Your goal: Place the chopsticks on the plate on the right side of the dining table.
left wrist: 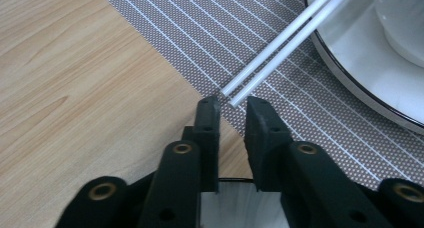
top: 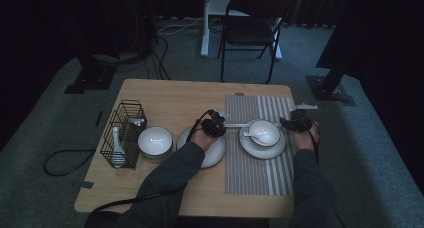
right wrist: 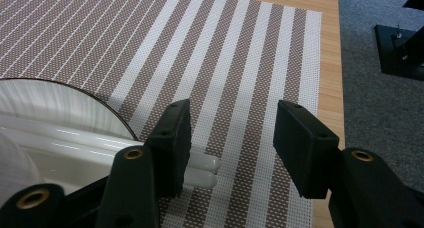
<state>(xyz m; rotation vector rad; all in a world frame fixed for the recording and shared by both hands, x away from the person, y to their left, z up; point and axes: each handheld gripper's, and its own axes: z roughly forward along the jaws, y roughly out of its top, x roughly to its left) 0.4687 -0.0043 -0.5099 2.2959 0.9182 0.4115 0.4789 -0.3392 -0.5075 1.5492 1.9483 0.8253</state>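
Across the plate (top: 262,149) on the striped placemat (right wrist: 240,68) lie white chopsticks (left wrist: 280,48). Left tool (left wrist: 232,104), narrowly parted, has their tips just beyond its jaws, untouched. Right tool (right wrist: 232,123) stands wide open, their thick ends beside its left jaw.

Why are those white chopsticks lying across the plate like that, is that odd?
Slightly: the chopsticks bridge the plate, both ends overhanging the striped mat. The left gripper and right gripper are beside their ends, not gripping. Nothing looks spilled or broken.
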